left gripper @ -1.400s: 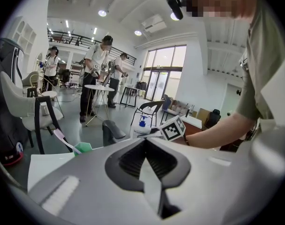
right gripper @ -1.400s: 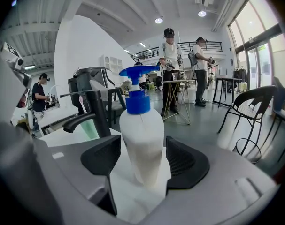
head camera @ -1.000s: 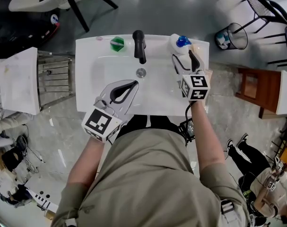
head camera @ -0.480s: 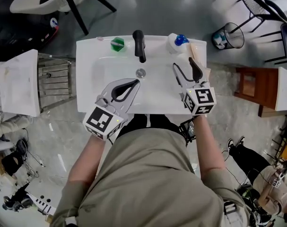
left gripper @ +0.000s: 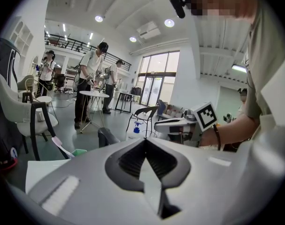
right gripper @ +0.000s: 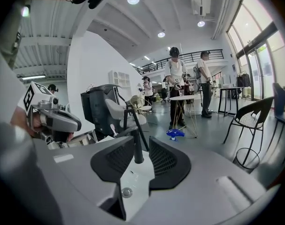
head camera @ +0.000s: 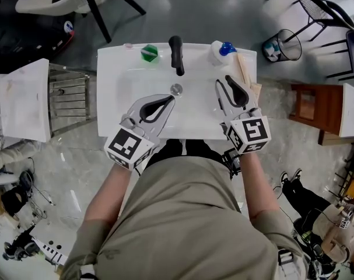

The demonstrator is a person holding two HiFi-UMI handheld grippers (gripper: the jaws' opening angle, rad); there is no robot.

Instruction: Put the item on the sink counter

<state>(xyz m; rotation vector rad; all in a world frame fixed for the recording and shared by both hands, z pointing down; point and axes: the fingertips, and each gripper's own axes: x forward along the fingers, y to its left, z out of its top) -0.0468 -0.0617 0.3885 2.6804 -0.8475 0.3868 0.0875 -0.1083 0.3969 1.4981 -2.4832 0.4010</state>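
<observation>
A white bottle with a blue cap (head camera: 221, 51) stands on the back right corner of the white sink counter (head camera: 112, 57); its blue cap (right gripper: 175, 133) also shows in the right gripper view. My right gripper (head camera: 223, 81) hangs over the basin's right side, a hand's width short of the bottle. Its jaws are closing with a narrow gap and nothing between them (right gripper: 141, 144). My left gripper (head camera: 168, 100) hovers over the basin's front left, shut and empty (left gripper: 146, 142). A green item (head camera: 149, 52) sits on the counter left of the black faucet (head camera: 175, 54).
The drain (head camera: 176, 88) lies between the two grippers. A pale wooden piece (head camera: 245, 69) rests along the counter's right edge. A metal rack (head camera: 69, 95) stands left of the sink, a wire bin (head camera: 284, 45) and a wooden stool (head camera: 314, 107) to the right. People stand in the room beyond.
My right gripper has drawn back from the bottle at the back right corner toward the person, and its jaws have narrowed. The left gripper has hardly moved.
</observation>
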